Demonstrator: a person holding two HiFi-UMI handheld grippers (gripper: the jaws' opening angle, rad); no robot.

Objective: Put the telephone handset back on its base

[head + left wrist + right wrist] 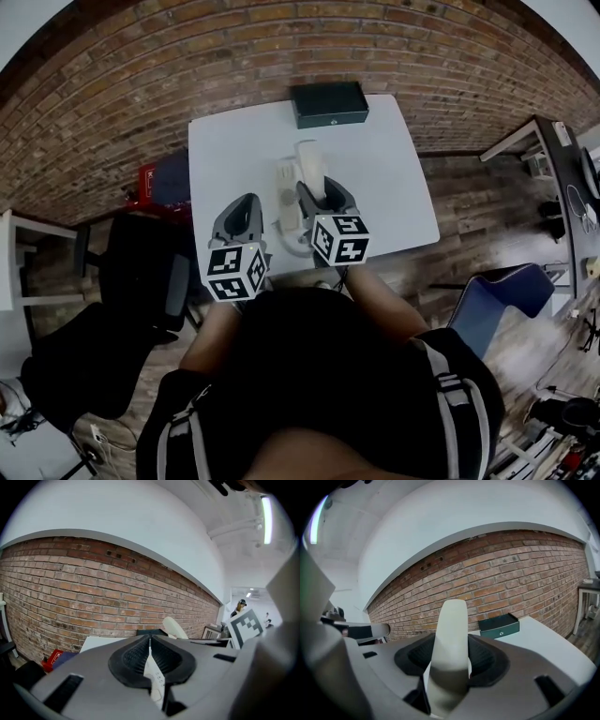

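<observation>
White table [394,187], cream handset [450,634], green box [328,103]

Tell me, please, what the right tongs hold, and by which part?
The telephone handset, pinched by its sides near mid-length in the right tongs; one rounded end protrudes.

Handset [307,156] just right of base [288,212] — box [329,104] behind, on table [394,187].
</observation>
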